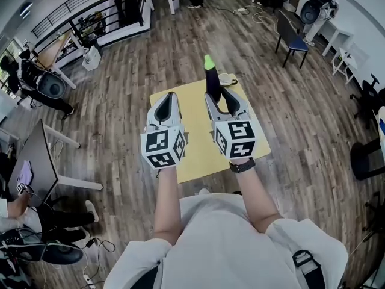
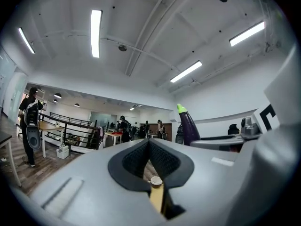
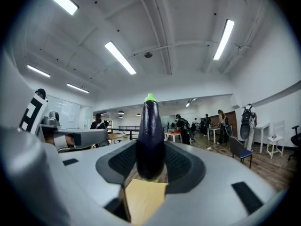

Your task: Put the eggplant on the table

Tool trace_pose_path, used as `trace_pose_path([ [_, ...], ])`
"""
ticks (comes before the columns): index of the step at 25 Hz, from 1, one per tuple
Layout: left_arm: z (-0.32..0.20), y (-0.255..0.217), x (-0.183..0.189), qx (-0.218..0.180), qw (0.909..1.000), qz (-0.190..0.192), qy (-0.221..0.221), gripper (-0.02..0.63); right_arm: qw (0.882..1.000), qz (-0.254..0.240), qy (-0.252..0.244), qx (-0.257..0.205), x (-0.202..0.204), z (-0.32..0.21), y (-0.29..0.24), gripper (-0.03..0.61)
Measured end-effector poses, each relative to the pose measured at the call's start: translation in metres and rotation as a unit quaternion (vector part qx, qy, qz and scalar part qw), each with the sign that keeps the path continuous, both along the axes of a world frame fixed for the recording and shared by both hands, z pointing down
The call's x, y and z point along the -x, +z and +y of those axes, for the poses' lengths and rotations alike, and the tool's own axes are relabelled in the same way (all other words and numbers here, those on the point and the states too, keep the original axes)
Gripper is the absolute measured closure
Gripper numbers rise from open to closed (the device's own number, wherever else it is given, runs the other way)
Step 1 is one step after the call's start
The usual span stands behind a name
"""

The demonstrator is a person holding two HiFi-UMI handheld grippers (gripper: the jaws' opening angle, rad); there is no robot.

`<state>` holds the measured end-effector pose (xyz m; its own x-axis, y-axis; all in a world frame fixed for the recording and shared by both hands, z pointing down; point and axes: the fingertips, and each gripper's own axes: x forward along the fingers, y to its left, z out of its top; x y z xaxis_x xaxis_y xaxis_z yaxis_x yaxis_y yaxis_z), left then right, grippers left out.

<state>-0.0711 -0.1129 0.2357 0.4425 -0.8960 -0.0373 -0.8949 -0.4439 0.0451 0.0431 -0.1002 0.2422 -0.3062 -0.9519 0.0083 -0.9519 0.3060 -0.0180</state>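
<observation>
Here, the left gripper [image 1: 169, 96] hangs at the near left with its jaws pressed together on nothing. Just to its right, the right gripper [image 1: 218, 93] clamps the purple eggplant [image 1: 211, 80] upright, green cap up, held above the yellow desk [image 1: 192, 158]. A small cup [image 1: 226, 79] sits near the desk's far edge.

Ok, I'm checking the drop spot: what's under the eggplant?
The yellow table shows below the eggplant, held upright in the right gripper. The gripper and eggplant hide the spot straight below, so what lies there cannot be seen.
</observation>
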Motion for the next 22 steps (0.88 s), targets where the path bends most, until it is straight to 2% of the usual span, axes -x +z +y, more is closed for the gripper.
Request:
trace_pose_path([
  [3,-0.014,0.012,0.003,0.012,0.9999,0.002,0.009,0.604,1.0,-0.002,0.006,0.005,0.005,-0.016,0.01,0.394],
  [7,-0.026,0.03,0.008,0.028,0.9991,0.026,0.018,0.604,1.0,-0.001,0.01,0.019,0.007,-0.028,0.028,0.394],
  [15,-0.059,0.05,0.012,0.04,0.9979,0.05,-0.007,0.605,0.999,0.028,-0.008,0.041,0.008,-0.067,0.05,0.396],
  [22,-0.084,0.077,0.002,0.066,0.9974,0.024,-0.017,0.604,0.997,0.03,-0.022,0.069,0.002,-0.096,0.075,0.396],
])
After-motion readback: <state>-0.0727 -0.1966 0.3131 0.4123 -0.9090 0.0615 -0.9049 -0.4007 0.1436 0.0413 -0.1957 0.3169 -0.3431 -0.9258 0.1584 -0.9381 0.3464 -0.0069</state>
